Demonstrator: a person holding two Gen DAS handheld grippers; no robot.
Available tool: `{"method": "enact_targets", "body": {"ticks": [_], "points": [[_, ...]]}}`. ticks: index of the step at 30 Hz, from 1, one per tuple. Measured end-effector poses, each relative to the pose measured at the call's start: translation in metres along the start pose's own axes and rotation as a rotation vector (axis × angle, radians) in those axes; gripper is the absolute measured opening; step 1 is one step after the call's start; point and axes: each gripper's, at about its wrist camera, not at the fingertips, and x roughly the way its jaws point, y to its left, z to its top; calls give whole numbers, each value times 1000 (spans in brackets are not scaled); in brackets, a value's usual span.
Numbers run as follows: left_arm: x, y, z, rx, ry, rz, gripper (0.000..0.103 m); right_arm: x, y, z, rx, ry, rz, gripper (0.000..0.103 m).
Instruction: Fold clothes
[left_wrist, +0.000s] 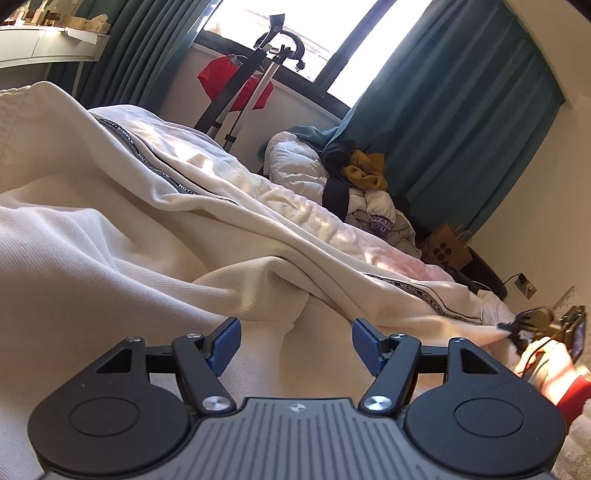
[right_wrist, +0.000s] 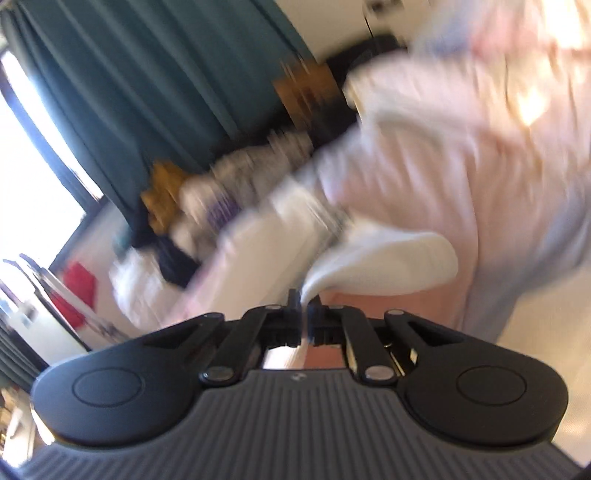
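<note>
Two grippers work on one big cream garment (left_wrist: 155, 206) that lies spread over the bed; it looks like a pair of trousers with a black lettered stripe (left_wrist: 162, 173) down the side. On the left side, the left gripper (left_wrist: 293, 343) hovers just over the cloth with its blue pads (left_wrist: 223, 341) spread wide and nothing between them; cream cloth lies right under and ahead of it. The garment's long way runs from the far left, near the white shelf (left_wrist: 48, 48), down toward the near right; so the stripe slants across the view. In the middle, far back, a black stand (left_wrist: 236, 99) leans by the window, and a heap of other clothes (left_wrist: 354, 184) sits by the teal curtain (left_wrist: 461, 122). On the right side, the right gripper (right_wrist: 303, 301) has its jaws pressed together on a thin white edge of cloth (right_wrist: 388, 262); the left view shows it too, far right, pinching the pale end of the garment (its own view is very blurry, so I cannot tell which part of the garment it is). My guess is that this end gets carried back toward the left; the right hand is the nearer one to it, and the left gripper has plenty of cloth under it to pin or grab.
</note>
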Motion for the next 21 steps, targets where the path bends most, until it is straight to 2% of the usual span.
{"method": "enact_targets", "body": {"ticks": [2, 3, 6, 10, 14, 21], "points": [[-2, -2, 0, 7, -4, -2, 68, -13, -9, 10, -27, -63, -27, 6], [-3, -3, 0, 11, -6, -3, 68, -15, -20, 10, -24, -63, -50, 6], [-5, -4, 1, 20, -6, -5, 69, -8, -60, -6, -14, 28, -132, 6], [-5, -4, 2, 12, 1, -8, 69, -4, -103, -32, 117, 141, -137, 8], [-8, -6, 3, 14, -4, -7, 69, -28, -98, -35, 130, 130, -115, 9], [-21, -5, 6, -23, -2, -10, 69, -113, -80, -45, 106, 64, -87, 9]]}}
